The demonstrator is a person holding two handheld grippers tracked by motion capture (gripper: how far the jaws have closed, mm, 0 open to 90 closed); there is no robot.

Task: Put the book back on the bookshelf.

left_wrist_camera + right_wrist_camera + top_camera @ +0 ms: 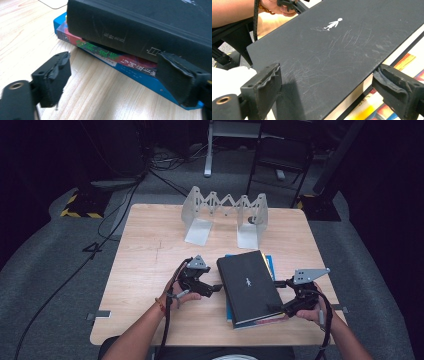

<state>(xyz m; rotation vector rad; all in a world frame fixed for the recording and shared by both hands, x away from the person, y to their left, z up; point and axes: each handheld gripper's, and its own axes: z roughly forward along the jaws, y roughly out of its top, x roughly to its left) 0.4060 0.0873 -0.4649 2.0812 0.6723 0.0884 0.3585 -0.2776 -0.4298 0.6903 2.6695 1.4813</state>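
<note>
My left gripper (pixel 216 288) gapes empty beside the black book's (pixel 248 287) spine, my right gripper (pixel 278 309) open astride its near corner atop the stack; spine lettering unreadable.

A dim lab or studio: a lone wooden table (pixel 145 270) on grey carpet (pixel 50 270), loose cables (pixel 115 215) on the floor, stands with hazard-striped bases (pixel 80 207) behind.
</note>
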